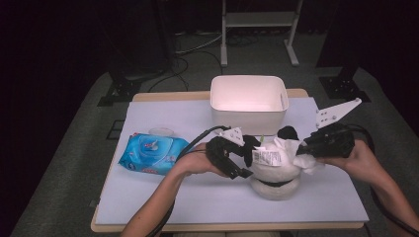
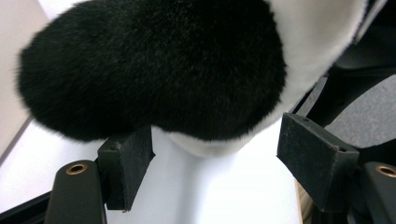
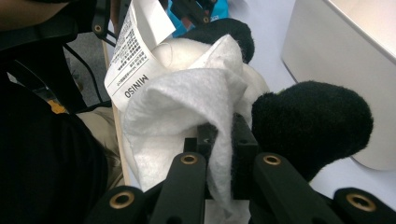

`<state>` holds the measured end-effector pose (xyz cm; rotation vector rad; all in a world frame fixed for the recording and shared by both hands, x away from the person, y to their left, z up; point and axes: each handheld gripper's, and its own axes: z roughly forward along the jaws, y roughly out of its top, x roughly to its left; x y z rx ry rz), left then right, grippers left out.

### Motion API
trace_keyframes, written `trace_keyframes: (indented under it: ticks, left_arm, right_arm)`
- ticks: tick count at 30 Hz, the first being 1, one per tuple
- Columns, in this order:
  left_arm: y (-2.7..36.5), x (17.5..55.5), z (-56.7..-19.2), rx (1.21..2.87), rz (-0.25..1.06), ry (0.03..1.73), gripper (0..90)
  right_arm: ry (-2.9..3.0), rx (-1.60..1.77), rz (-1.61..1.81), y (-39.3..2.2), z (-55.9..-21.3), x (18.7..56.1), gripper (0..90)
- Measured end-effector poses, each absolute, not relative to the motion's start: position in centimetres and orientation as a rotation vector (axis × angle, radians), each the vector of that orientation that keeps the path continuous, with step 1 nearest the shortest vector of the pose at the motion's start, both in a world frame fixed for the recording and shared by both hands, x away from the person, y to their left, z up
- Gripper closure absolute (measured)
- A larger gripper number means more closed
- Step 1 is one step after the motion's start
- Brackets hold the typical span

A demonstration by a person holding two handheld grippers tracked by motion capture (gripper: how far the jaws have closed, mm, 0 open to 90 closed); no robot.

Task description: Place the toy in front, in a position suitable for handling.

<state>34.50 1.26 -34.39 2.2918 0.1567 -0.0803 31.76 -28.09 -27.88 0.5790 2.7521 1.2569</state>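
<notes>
The work in hand looks like wiping a soft toy with a wet wipe: one hand steadies, the other rubs.

Nearest the person, the right gripper (image 3: 219, 135) has its 2 jaws together, clamped on a crumpled white wet wipe (image 3: 182, 107). The wipe bunches up ahead of the jaws and lies against the black-and-white plush panda toy (image 1: 276, 168), so the grip seems meant to turn the wipe into a pad that can be pushed over the fur. A black plush limb (image 3: 310, 123) sits just beside this gripper's right jaw, and the toy's white printed paper tag (image 3: 133, 46) hangs beyond the wipe.

The left gripper (image 2: 215, 154) stands with its 2 jaws apart, pressing on nothing. A black furry part of the panda (image 2: 154, 65) hangs just ahead of and above the gap, with bare white tabletop (image 2: 224, 196) between the pads. I judge it is placed to close on that limb and hold the toy still against the wiping. In the high view it sits at the toy's left flank (image 1: 232, 158), the right gripper (image 1: 309, 145) at the opposite flank.

Farther left of the left gripper lies a blue pack of wet wipes (image 1: 150, 154). Beyond both grippers stands a white rectangular plastic bin (image 1: 248, 106), well apart from the toy.
</notes>
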Motion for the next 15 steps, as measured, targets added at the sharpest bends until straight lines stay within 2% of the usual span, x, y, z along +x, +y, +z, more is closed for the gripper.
trace_keyframes:
  ticks: [4, 9, 15]
  left_arm:
    - [0.9, 34.7, -34.7, 2.262, -0.1, 0.161, 25.9]
    - [1.1, 34.9, -34.6, 2.217, -0.107, 0.166, 33.7]
    - [1.7, 34.9, -33.7, 2.221, -0.072, 0.172, 36.0]
  right_arm:
    - [2.749, 0.584, 1.259, -28.2, -27.9, 31.7, 85.4]
    - [2.726, 0.583, 1.275, -28.3, -27.7, 31.6, 85.3]
    - [2.702, 0.571, 1.308, -27.9, -27.4, 31.7, 85.3]
